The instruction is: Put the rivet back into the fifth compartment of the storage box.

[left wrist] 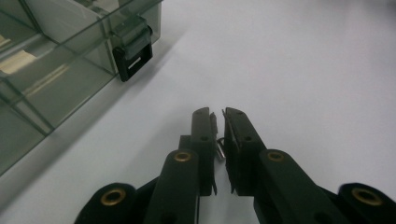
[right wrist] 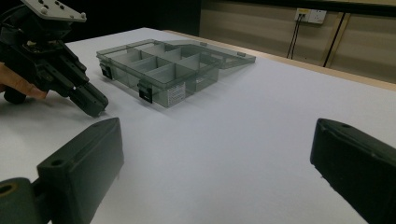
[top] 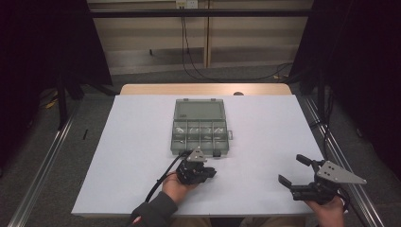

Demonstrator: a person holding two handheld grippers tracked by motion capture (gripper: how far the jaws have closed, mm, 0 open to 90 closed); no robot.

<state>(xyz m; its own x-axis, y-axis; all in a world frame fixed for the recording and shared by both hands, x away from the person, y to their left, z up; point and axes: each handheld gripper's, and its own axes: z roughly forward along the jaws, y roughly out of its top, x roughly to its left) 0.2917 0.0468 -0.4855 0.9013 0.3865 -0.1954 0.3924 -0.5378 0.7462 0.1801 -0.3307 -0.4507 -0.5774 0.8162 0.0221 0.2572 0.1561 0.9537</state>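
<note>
Left gripper view: the left gripper [left wrist: 218, 122] is pinching a small metal part [left wrist: 219, 150] between its nearly closed jaws, low over the white table [left wrist: 303, 70]; what the part is cannot be made out. Just beyond and to the left in that view, the open compartment box [left wrist: 60, 70] is lying with its latched front wall [left wrist: 133, 51] facing the gripper, so the part is sitting just short of the near compartments. In the high view, the right gripper [top: 294, 171] is waiting with jaws spread wide and empty, well apart from the box [top: 200, 137] at the table's right edge.
</note>
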